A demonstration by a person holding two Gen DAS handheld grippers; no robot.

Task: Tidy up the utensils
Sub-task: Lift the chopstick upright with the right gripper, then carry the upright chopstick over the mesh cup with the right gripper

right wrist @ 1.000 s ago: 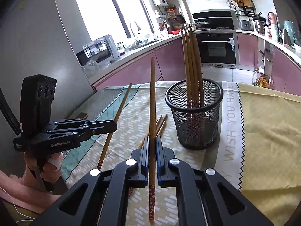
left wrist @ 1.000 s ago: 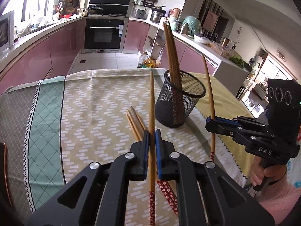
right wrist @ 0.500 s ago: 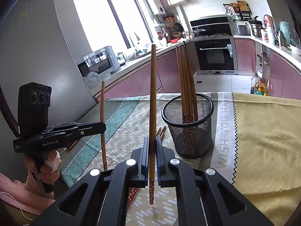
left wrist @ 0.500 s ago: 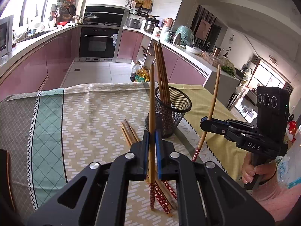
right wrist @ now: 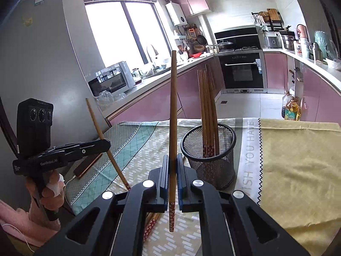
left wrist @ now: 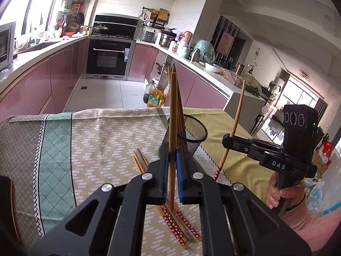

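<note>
A: What's in your left gripper?
B: It's clamped on one upright chopstick; the mesh holder sits at one o'clock.
A: And your right gripper?
B: Pinching another chopstick. Spare chopsticks lie on the tablecloth, at six o'clock from the holder.

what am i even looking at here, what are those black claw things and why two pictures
These are two hand-held black grippers, each with a fisheye camera looking along its fingers. One picture comes from the left gripper, the other from the right gripper; each also shows the other beside it, held by a person's hand. Each is shut on one brown wooden chopstick: the left's, the right's. On the patterned tablecloth stands a black wire-mesh cup already holding several chopsticks, with more loose chopsticks lying beside it.
</note>
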